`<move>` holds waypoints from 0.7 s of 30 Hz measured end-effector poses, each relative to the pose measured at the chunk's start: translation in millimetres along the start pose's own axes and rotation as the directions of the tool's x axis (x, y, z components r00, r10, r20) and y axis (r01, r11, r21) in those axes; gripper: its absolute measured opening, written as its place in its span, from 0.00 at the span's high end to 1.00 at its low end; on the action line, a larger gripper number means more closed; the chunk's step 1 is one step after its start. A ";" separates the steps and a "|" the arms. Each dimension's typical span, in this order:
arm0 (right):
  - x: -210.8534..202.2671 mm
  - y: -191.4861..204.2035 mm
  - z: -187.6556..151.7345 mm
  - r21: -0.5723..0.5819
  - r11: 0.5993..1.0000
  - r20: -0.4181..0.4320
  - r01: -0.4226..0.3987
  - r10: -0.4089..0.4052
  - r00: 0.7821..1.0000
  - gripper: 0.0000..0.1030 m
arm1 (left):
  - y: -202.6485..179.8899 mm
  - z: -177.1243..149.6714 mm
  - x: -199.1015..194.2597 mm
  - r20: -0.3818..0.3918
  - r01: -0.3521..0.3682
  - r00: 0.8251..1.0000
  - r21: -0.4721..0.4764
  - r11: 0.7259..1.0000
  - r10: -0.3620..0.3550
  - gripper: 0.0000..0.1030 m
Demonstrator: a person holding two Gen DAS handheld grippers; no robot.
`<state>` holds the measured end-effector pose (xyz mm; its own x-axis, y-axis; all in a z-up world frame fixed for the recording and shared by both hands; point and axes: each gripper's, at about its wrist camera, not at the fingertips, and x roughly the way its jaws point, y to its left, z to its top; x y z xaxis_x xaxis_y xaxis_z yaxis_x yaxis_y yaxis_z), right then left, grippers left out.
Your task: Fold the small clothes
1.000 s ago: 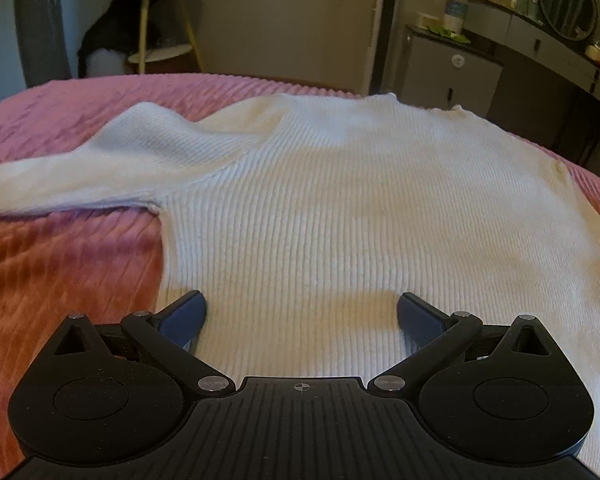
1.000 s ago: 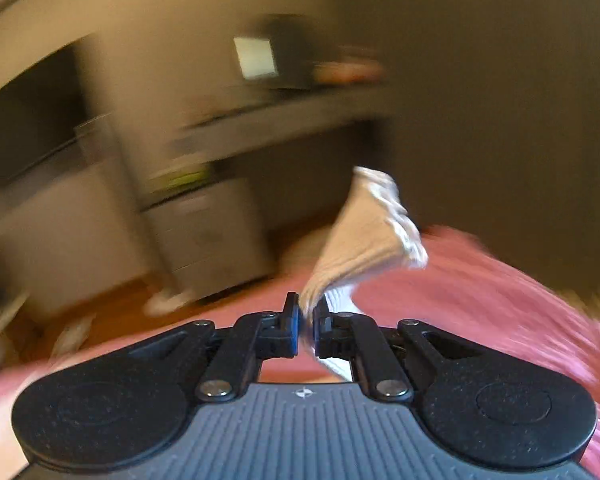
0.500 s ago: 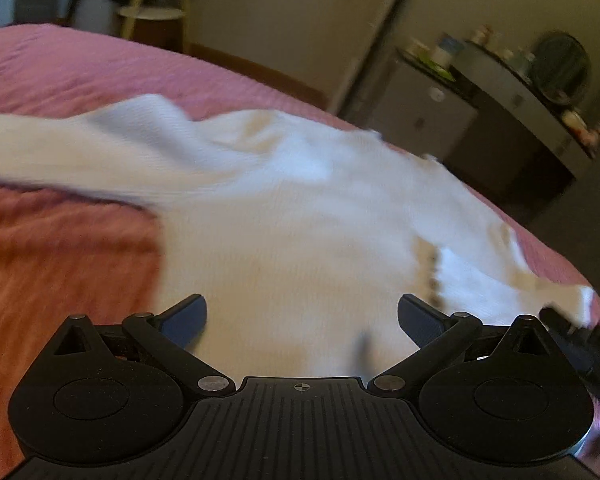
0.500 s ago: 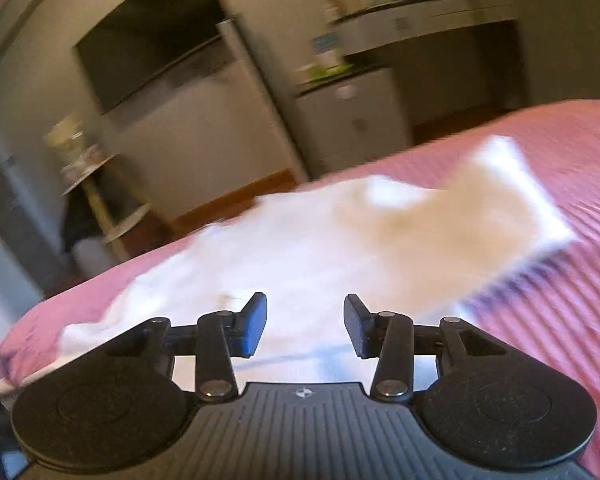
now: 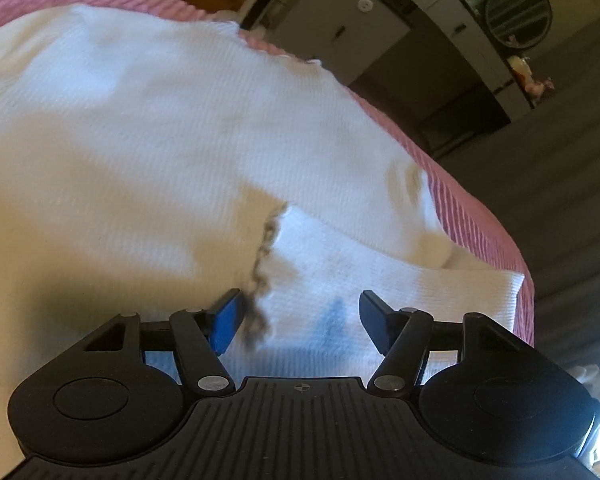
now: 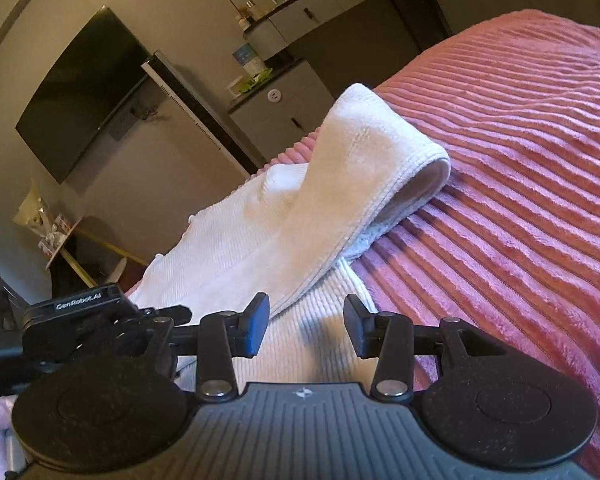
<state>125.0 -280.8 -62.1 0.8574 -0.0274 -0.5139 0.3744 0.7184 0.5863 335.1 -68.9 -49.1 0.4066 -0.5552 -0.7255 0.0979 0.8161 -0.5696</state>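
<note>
Lying on 1 pink bedspread [image 6: 520, 140]: 1 white sweater [image 5: 140, 140]; 2 hand-held grippers

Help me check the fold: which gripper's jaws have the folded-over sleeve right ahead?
The right gripper: the white ribbed sweater's sleeve lies doubled back just beyond its open fingers.

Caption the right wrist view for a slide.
Right gripper, jaws apart, over a white sweater whose sleeve lies folded back on a pink bedspread.

Ribbed knit sweater [image 5: 148, 128], plush bedspread [image 6: 520, 160]
</note>
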 end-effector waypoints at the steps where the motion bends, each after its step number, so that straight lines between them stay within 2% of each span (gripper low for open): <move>1: -0.2 -1.0 -0.5 0.007 1.000 0.002 -0.004 0.004 1.000 0.59 | -0.7 1.0 2.0 0.013 0.009 1.000 0.000 1.000 -0.009 0.45; 2: -0.6 -1.5 -1.7 0.009 1.000 0.002 -0.009 0.009 1.000 0.59 | -0.8 2.2 3.0 0.013 0.008 1.000 0.002 1.000 -0.008 0.64; 4: -2.4 -0.2 -3.5 0.000 1.000 0.004 -0.013 0.013 1.000 0.60 | -1.6 4.5 4.8 0.001 -0.031 1.000 0.009 0.999 0.031 0.89; 7: -5.2 4.4 -2.7 -0.022 1.000 0.018 -0.010 0.011 1.000 0.60 | -5.0 6.6 -13.1 0.039 -0.007 0.999 0.014 1.000 0.007 0.92; 10: -9.5 8.0 -3.5 -0.033 0.999 0.029 -0.023 0.024 0.999 0.60 | -9.7 9.6 -52.7 0.154 -0.027 0.988 0.080 0.996 0.015 0.93; 12: -9.6 10.7 -4.6 -0.037 0.999 0.025 -0.031 0.032 0.999 0.60 | -8.1 12.5 -78.9 0.245 -0.096 0.967 0.129 0.987 0.062 0.93; 14: -8.5 12.9 -6.0 -0.040 0.998 0.016 -0.040 0.040 0.999 0.60 | 2.9 16.9 -99.0 0.327 -0.194 0.935 0.140 0.971 0.140 0.92; 16: -6.2 14.9 -7.8 -0.043 0.998 0.007 -0.044 0.044 0.999 0.60 | 19.1 21.8 -108.1 0.359 -0.276 0.907 0.114 0.954 0.220 0.92; 17: -4.9 15.6 -7.9 -0.045 0.998 0.003 -0.047 0.047 0.999 0.60 | 32.2 23.9 -110.0 0.347 -0.288 0.906 0.085 0.954 0.242 0.91; 19: -1.1 16.3 -7.2 -0.044 0.998 -0.002 -0.052 0.052 0.999 0.60 | 60.1 24.4 -108.3 0.286 -0.263 0.925 0.007 0.965 0.250 0.91; 21: 2.2 15.3 -4.1 -0.033 0.998 -0.002 -0.057 0.057 0.998 0.60 | 76.7 22.0 -104.9 0.253 -0.262 0.932 -0.031 0.965 0.261 0.91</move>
<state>131.2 -267.0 -56.8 0.8767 0.0149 -0.4808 0.3130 0.7413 0.5937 320.0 55.4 -8.2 0.6343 -0.2635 -0.7268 -0.0400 0.9277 -0.3712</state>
